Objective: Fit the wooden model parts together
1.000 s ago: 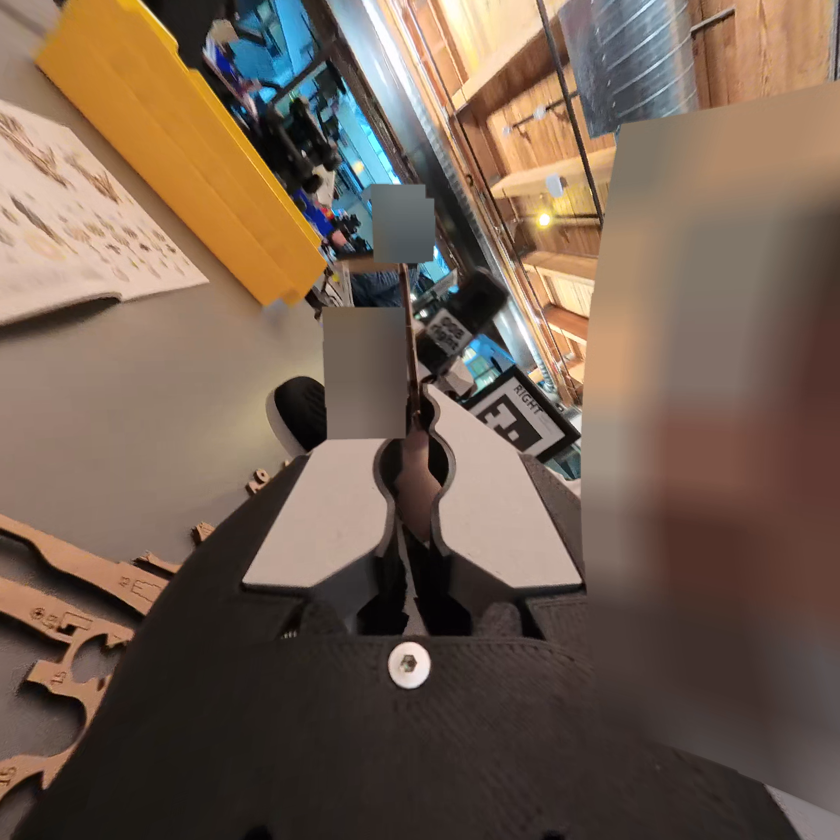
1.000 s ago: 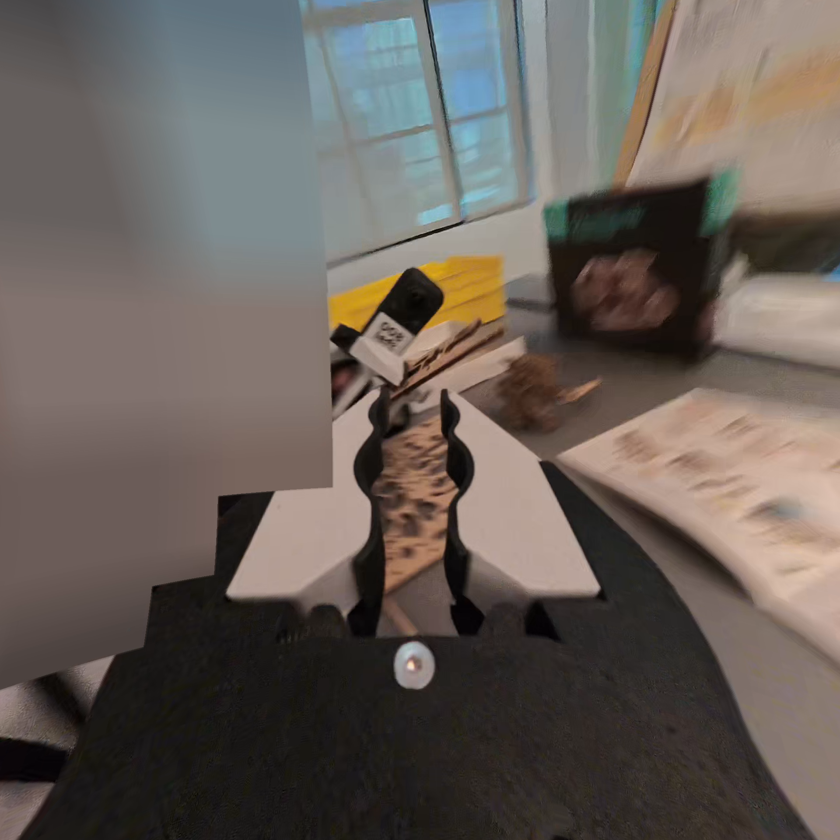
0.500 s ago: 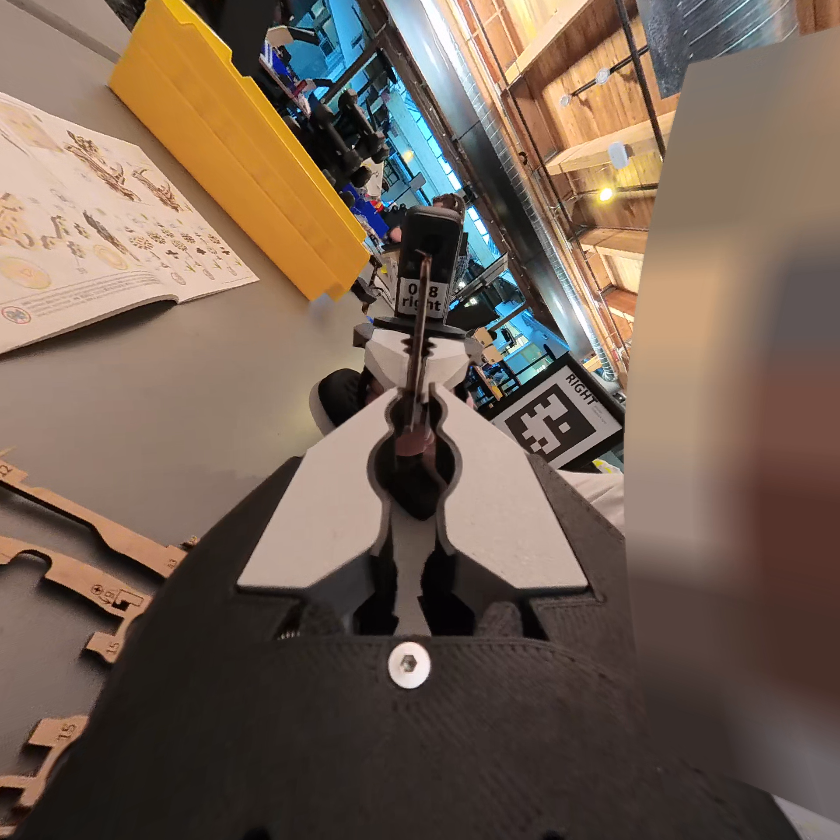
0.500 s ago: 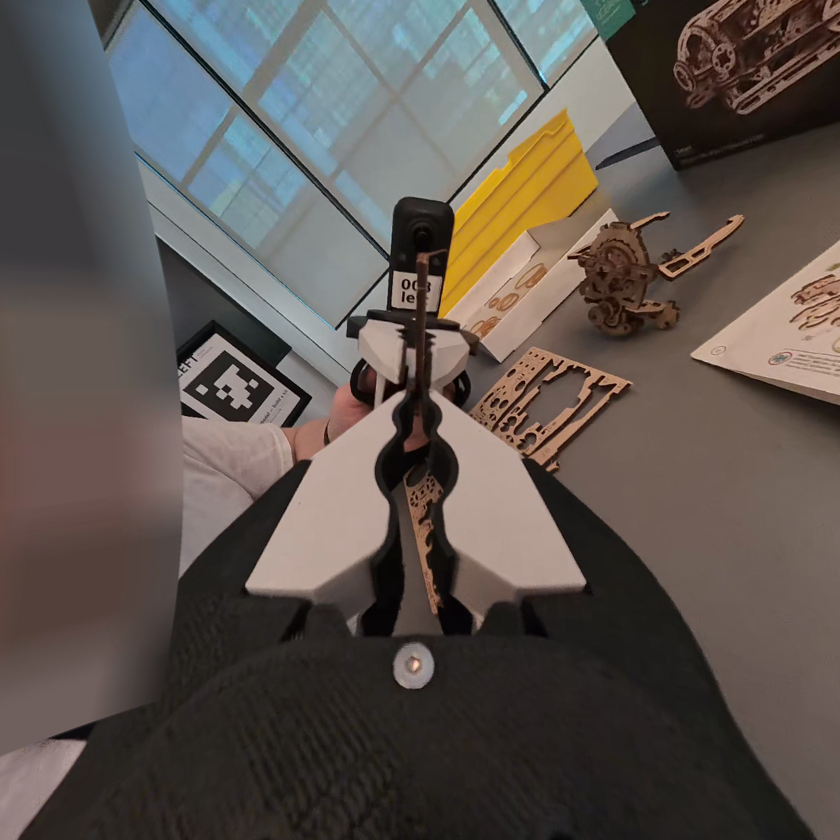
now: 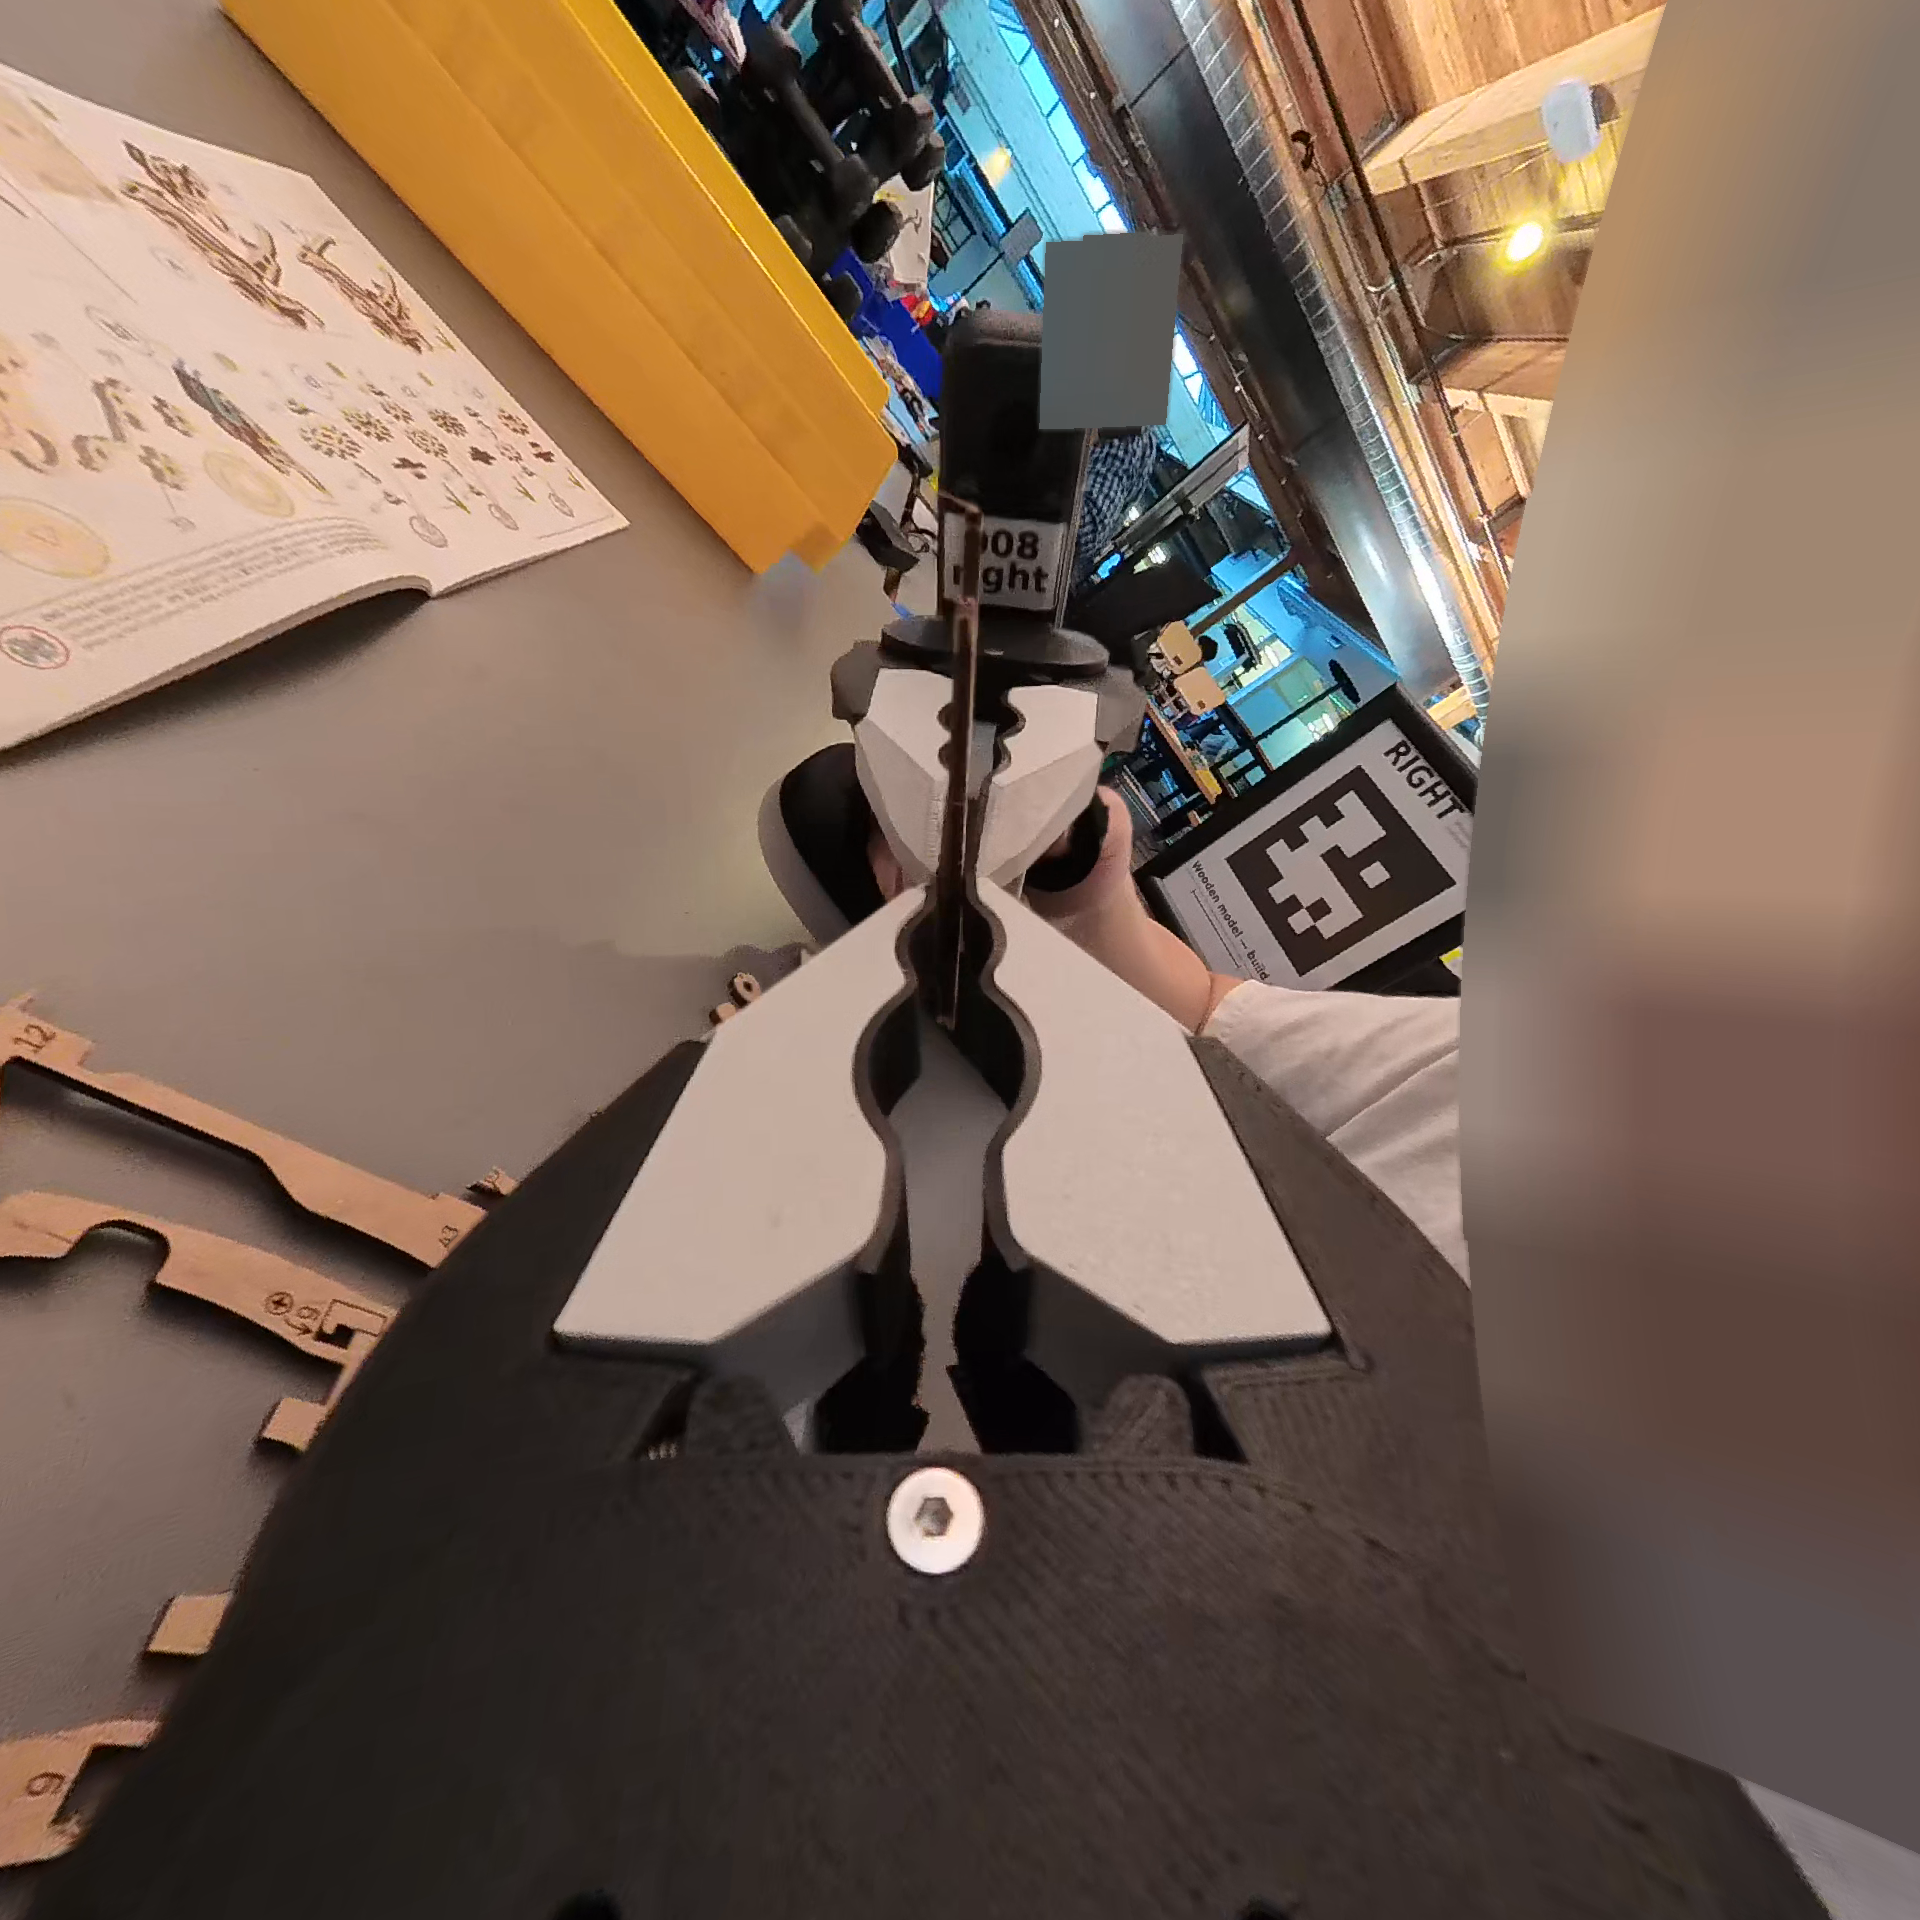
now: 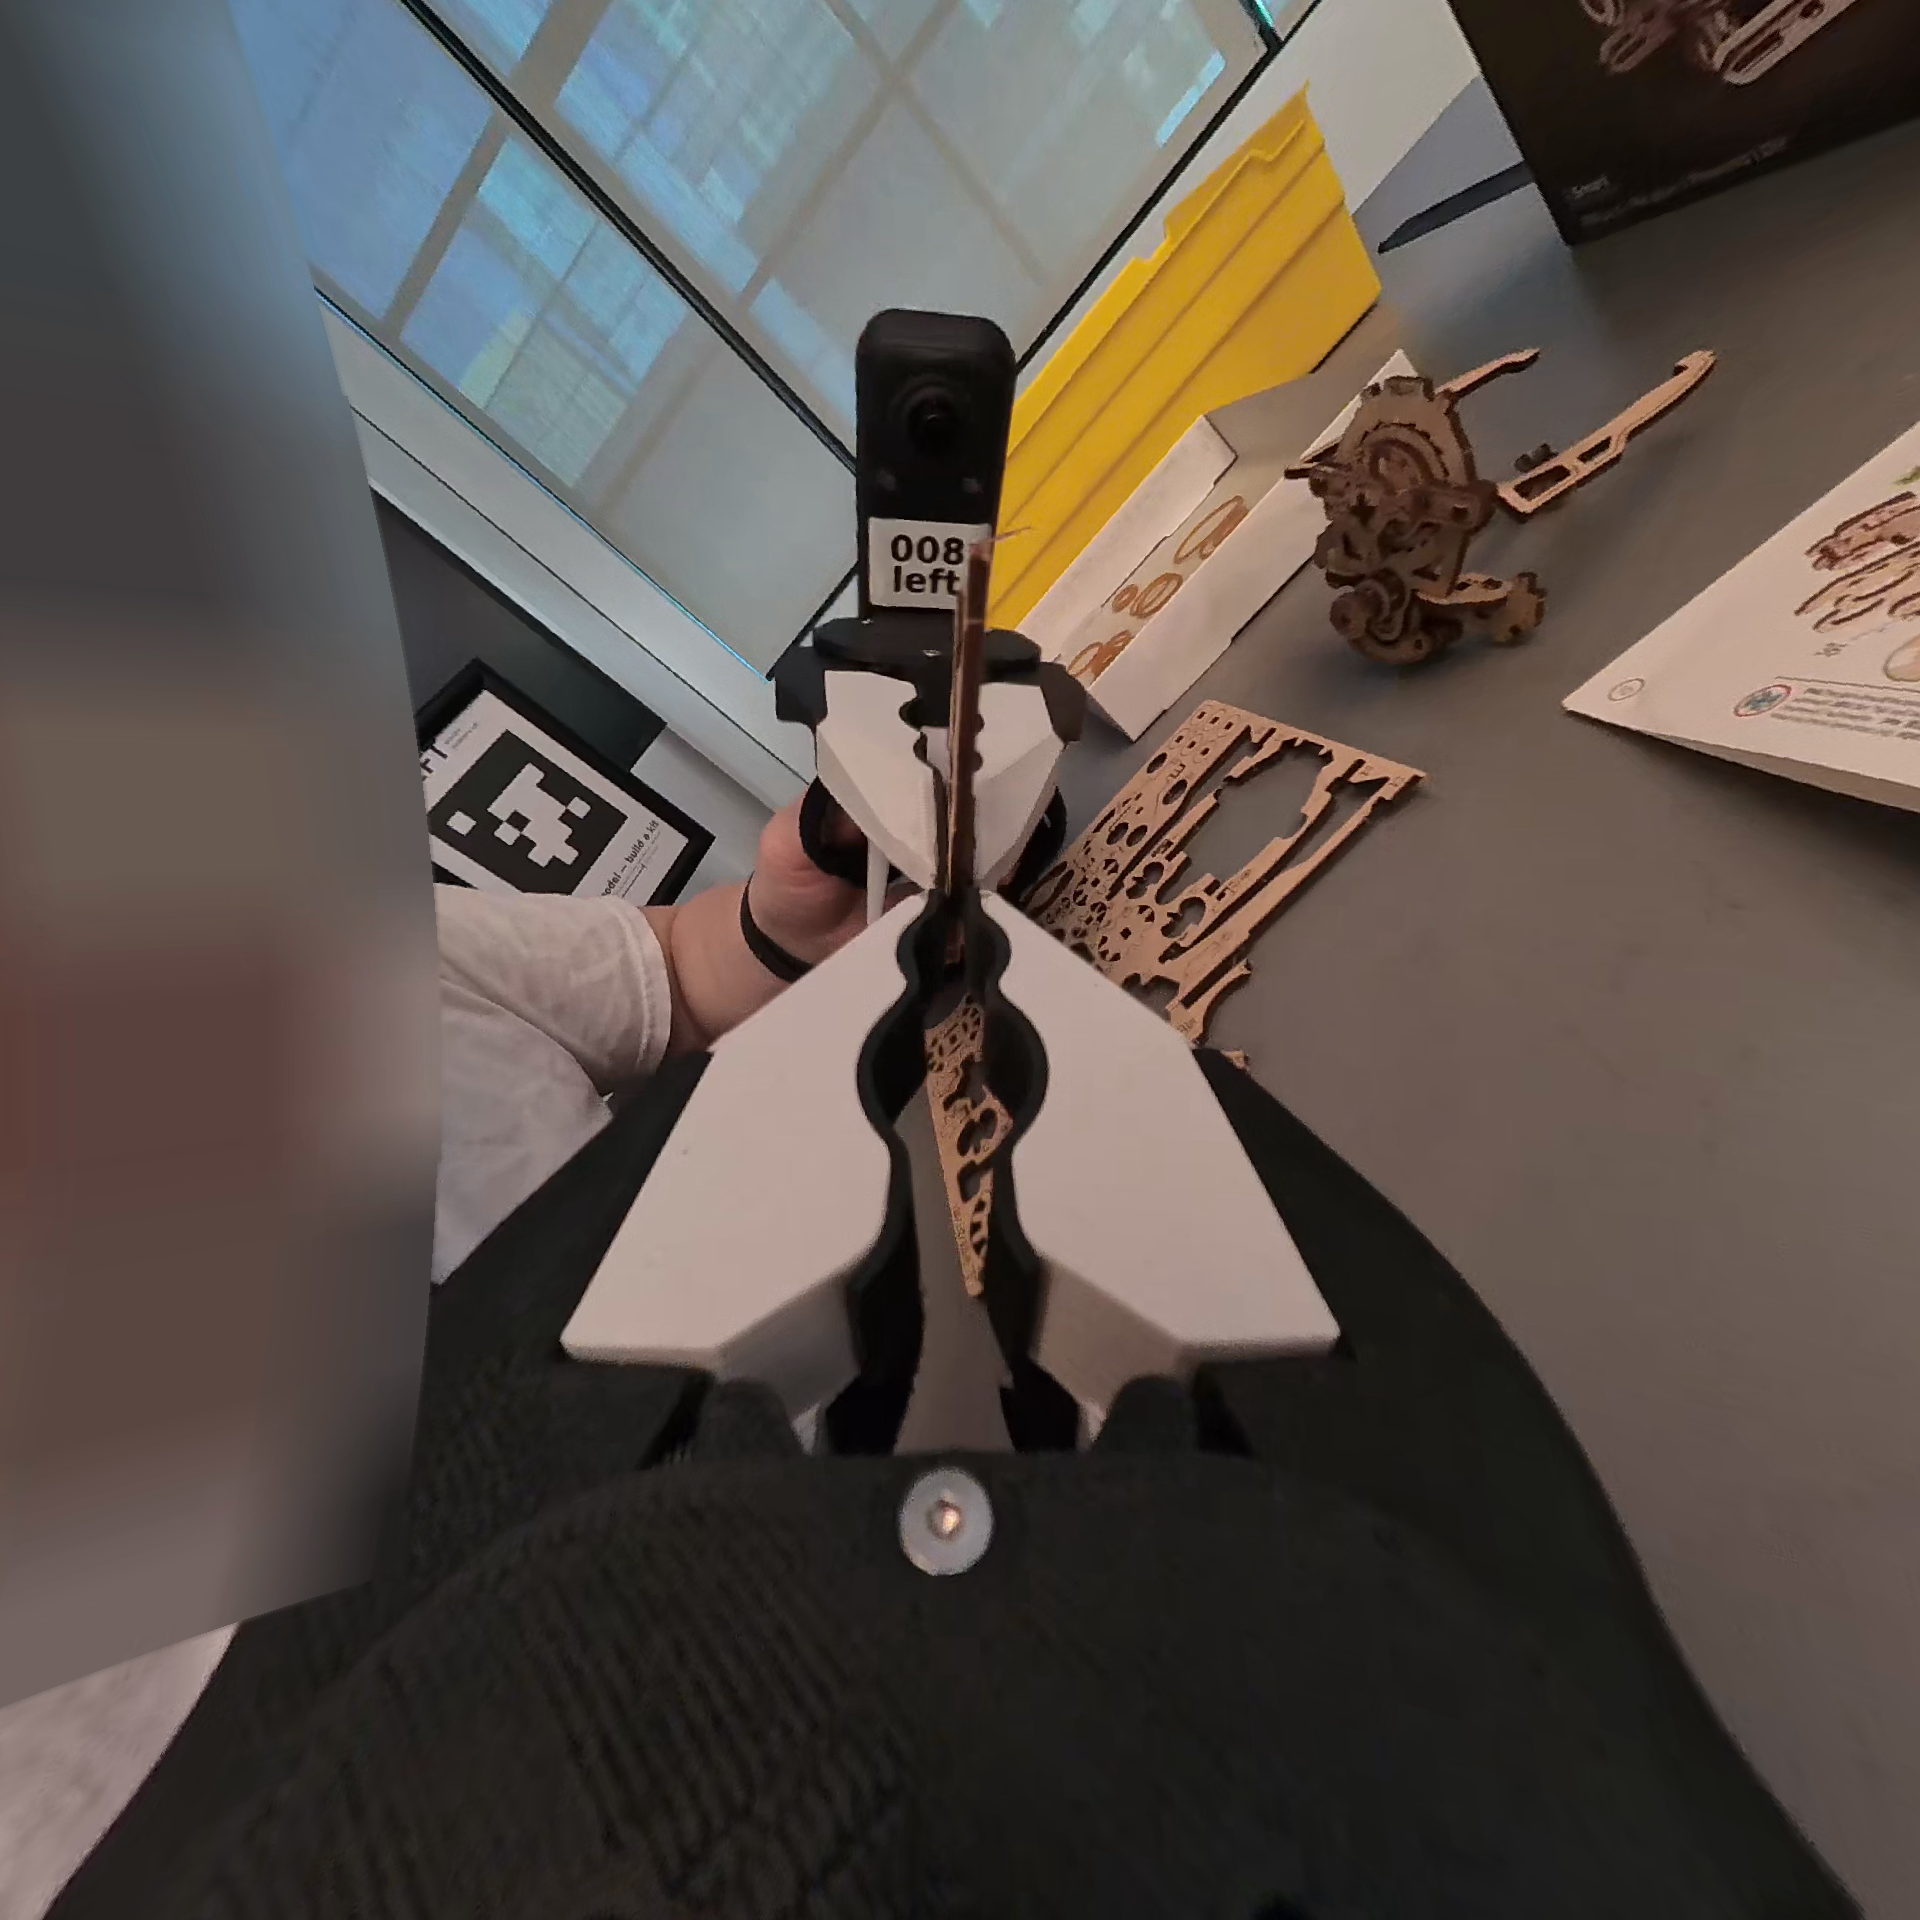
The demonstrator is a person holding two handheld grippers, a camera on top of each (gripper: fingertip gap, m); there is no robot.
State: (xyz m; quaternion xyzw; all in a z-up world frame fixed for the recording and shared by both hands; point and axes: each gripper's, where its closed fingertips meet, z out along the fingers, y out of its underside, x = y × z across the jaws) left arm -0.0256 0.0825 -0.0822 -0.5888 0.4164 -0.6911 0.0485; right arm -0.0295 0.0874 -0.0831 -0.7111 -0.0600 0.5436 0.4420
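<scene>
A thin perforated wooden sheet (image 6: 966,1122) is held up in the air between my two grippers, which face each other. My right gripper (image 6: 951,906) is shut on one end of it. In the left wrist view the sheet (image 5: 958,748) shows edge-on as a dark strip. My left gripper (image 5: 951,906) is shut on the other end, with the strip reaching into the hollow behind the tips. The right gripper also shows in the left wrist view (image 5: 966,842), and the left gripper in the right wrist view (image 6: 940,847).
On the grey table lie a punched-out wooden frame (image 5: 208,1226), an open instruction booklet (image 5: 208,395) and a yellow bin (image 5: 623,239). The right wrist view shows another wooden parts sheet (image 6: 1226,862), a partly built wooden model (image 6: 1403,540), a white box (image 6: 1174,551) and a black box (image 6: 1714,104). Left and right tips are no more than a few centimetres apart.
The two grippers have swung round to face each other, tip to tip. My left gripper's fingers have closed on the free end of the sheet. The right gripper kept its hold throughout.
</scene>
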